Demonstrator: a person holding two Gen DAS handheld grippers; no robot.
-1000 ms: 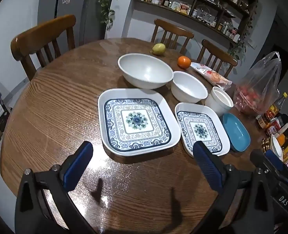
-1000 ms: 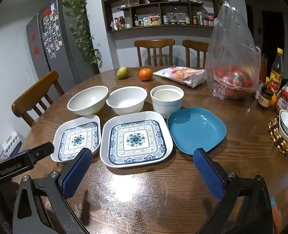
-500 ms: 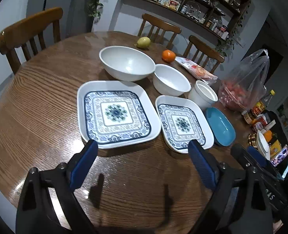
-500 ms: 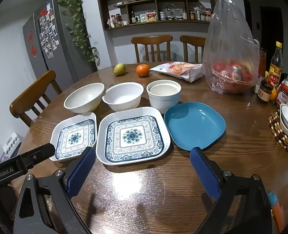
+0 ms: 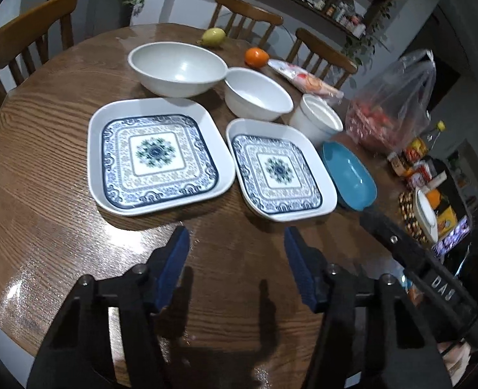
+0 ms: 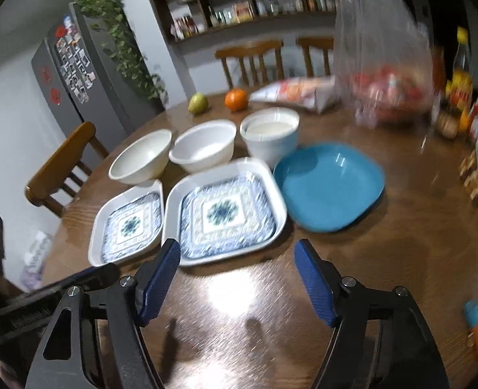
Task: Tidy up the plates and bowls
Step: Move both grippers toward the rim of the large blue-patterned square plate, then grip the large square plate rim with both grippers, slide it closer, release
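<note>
On the round wooden table (image 5: 44,194) lie two blue-patterned square plates side by side, the left one (image 5: 159,155) (image 6: 128,223) and the middle one (image 5: 279,170) (image 6: 226,210), with a plain blue plate (image 5: 349,175) (image 6: 329,184) to their right. Behind them stand a wide white bowl (image 5: 177,68) (image 6: 141,159), a smaller white bowl (image 5: 256,94) (image 6: 203,149) and a tall white cup-bowl (image 5: 316,120) (image 6: 271,136). My left gripper (image 5: 236,240) hovers just short of the gap between the patterned plates, jaws closing on nothing. In front of the middle plate my right gripper (image 6: 237,249) is also closing, empty.
A pear (image 5: 213,36), an orange (image 5: 256,56), a snack packet (image 5: 303,79) and a clear bag of red fruit (image 5: 388,113) sit at the back and right. Bottles and jars (image 6: 459,90) crowd the right edge. Wooden chairs (image 5: 28,29) ring the table.
Both grippers' jaws have narrowed. Both views have tipped down and drawn closer to the plates, and the right view has rolled, so the table now tilts.
</note>
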